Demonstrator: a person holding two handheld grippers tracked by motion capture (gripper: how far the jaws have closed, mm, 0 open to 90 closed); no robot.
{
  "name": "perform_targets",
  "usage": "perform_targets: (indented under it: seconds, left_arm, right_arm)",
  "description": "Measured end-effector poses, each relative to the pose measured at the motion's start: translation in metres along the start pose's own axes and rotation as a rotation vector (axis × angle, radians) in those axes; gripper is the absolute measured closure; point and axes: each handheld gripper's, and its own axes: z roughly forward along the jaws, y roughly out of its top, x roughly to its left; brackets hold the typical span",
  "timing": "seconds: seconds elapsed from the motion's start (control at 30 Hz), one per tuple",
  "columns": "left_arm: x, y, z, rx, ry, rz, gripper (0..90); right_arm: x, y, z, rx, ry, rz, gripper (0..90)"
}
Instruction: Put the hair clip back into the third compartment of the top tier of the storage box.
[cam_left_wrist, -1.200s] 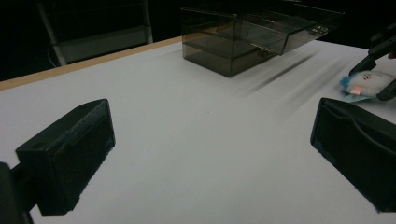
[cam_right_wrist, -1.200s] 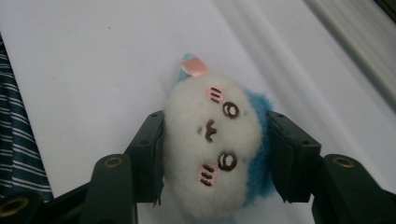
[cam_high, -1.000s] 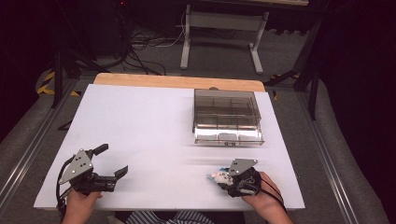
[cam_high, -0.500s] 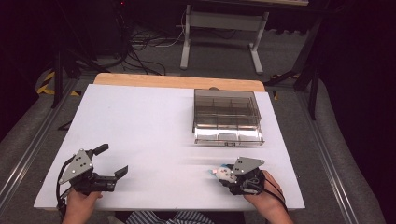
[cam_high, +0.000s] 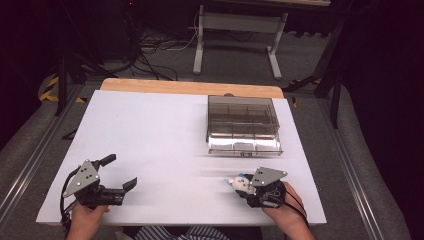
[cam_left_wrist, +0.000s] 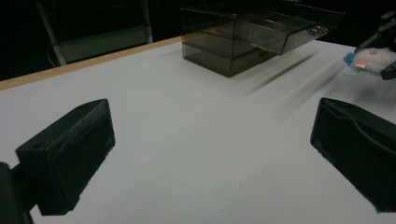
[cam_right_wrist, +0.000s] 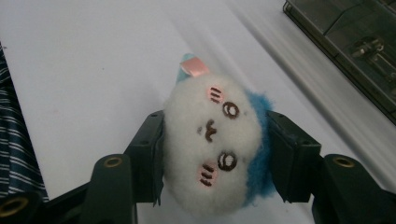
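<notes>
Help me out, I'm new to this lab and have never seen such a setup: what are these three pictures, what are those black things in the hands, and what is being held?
A person sits at a white table and holds a hand-held claw tool in each hand. There is no robot arm.

The high view looks down from above the person's side. The other two pictures come from small cameras riding on each tool, looking along its two black jaws.

The left claw is open with nothing in it; its two jaws frame the bare table in the left gripper view.

The right claw is closed on a small plush toy: white and fluffy, with blue fur at the back, a stitched face and pink cheeks.

On the far right of the table stands a smoky see-through box with compartments, apart from both claws.
</notes>
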Motion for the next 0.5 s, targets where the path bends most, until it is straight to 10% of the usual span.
perform_targets:
  seconds: [0.5]
  left_arm:
    - [0.0000,0.0002,-0.0002,0.001,0.000,0.003,0.7]
  right_arm:
    - [-0.0038,0.0009,-0.0087,-0.038,-0.027,0.009,44.7]
